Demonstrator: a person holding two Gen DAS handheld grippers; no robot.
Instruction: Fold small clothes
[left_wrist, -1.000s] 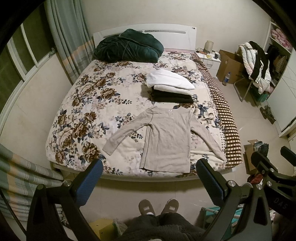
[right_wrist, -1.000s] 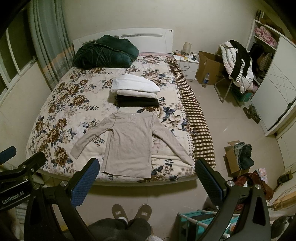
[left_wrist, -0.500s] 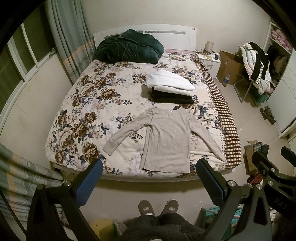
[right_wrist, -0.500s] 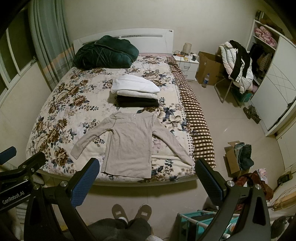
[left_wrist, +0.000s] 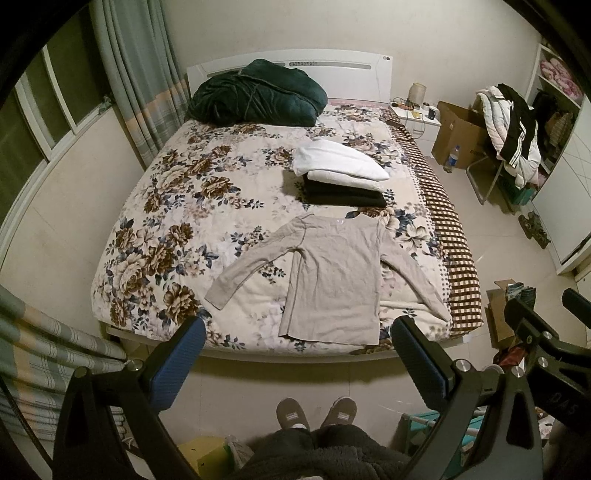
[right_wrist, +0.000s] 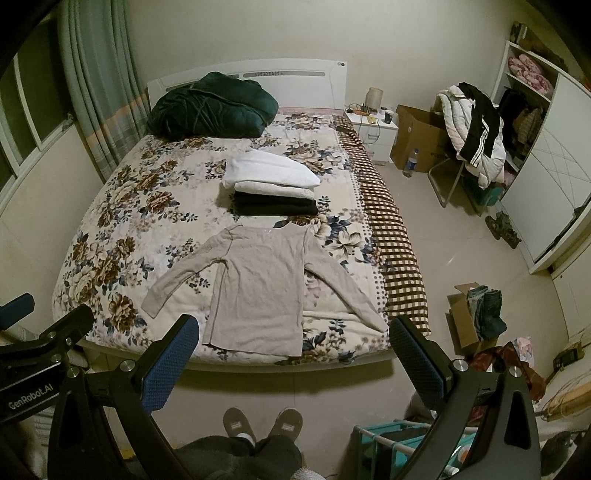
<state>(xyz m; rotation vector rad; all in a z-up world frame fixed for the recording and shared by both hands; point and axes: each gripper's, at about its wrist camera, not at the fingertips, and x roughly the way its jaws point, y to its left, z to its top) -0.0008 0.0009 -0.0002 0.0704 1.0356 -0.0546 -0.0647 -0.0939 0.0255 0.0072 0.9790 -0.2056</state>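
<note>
In the left wrist view, a beige long-sleeved top (left_wrist: 334, 284) of thin, slightly creased knit is seen spread flat with both sleeves angled outward near the foot edge of the bed (left_wrist: 147, 236), whose quilted cover is printed with brown flowers, while the left gripper (left_wrist: 297, 350) is held above the floor with its blue textured jaws spread wide and nothing between them. In the right wrist view, the same top (right_wrist: 258, 288) is shown just in front of a stack of folded clothes (right_wrist: 271, 188), white over black, and the right gripper (right_wrist: 293, 350) is likewise held with jaws spread and empty.
</note>
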